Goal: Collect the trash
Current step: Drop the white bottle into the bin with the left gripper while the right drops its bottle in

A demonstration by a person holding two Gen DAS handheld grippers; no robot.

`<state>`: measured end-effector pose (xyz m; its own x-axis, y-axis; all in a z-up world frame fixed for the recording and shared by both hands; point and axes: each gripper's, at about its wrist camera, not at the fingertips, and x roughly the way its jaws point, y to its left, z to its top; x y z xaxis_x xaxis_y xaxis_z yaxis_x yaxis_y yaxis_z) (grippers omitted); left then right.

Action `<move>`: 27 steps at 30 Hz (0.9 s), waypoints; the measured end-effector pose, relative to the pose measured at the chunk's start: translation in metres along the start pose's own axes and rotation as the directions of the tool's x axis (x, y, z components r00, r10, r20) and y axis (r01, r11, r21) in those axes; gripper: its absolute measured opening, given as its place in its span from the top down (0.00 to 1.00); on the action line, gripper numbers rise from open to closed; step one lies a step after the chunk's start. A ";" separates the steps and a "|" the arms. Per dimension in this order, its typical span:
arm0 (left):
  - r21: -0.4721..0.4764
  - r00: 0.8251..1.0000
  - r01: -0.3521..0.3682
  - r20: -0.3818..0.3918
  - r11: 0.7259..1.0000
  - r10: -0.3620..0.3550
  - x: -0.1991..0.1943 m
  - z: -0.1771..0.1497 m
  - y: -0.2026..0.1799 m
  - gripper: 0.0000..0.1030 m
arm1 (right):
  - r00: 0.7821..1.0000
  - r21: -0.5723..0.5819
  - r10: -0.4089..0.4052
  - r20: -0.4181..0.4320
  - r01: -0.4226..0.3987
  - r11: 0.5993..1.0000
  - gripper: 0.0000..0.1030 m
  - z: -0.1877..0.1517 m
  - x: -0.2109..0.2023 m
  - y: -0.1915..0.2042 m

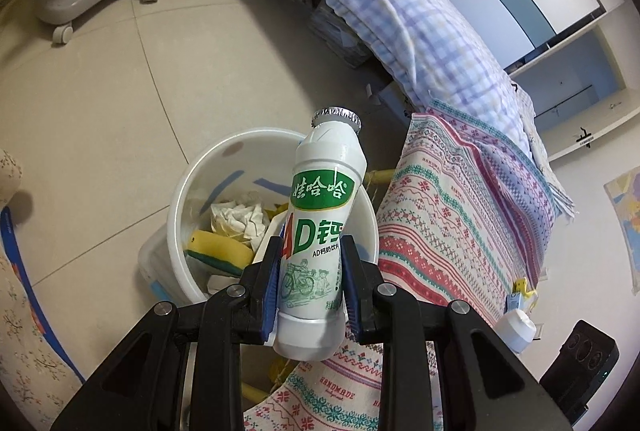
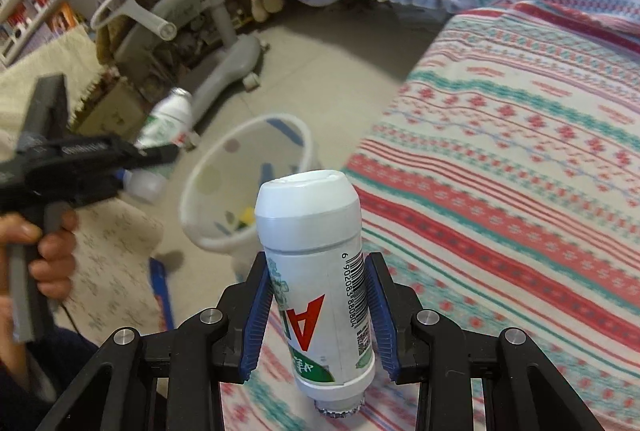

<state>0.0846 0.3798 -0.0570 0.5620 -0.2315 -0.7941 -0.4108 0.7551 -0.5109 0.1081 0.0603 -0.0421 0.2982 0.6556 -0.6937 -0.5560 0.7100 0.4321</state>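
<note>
Your light is soft, even indoor light, moderately bright. Shadows are faint: one dark patch on the floor (image 1: pixel 92 135) at the left edge of the left wrist view. Strong fisheye bend, black corners in both views. Left view is sharp. Right view smears the bedspread (image 2: pixel 520 167), white bin (image 2: pixel 208 231) and far left hand-held gripper (image 2: pixel 156 155) with motion blur.

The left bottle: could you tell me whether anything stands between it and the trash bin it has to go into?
Nothing visible does. The left gripper holds the bottle right at the bin's near rim, and the bin's mouth is uncovered, with only a sponge and crumpled paper low inside.
</note>
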 end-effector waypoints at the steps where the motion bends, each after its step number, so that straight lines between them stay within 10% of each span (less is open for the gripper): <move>1: -0.002 1.000 -0.002 -0.001 1.000 0.002 0.001 0.001 0.000 0.71 | 1.000 0.010 0.017 0.008 -0.017 1.000 0.61 0.002 0.003 0.003; 27: -0.149 0.991 -0.133 0.014 0.980 0.136 0.022 0.017 0.032 0.53 | 0.974 0.173 0.222 0.051 -0.228 0.958 0.60 0.053 0.105 0.053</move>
<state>0.0960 0.4088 -0.0857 0.5109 -0.1177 -0.8516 -0.5839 0.6796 -0.4442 0.1513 0.1807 -0.0613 0.2062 0.8093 -0.5500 -0.4666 0.5754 0.6717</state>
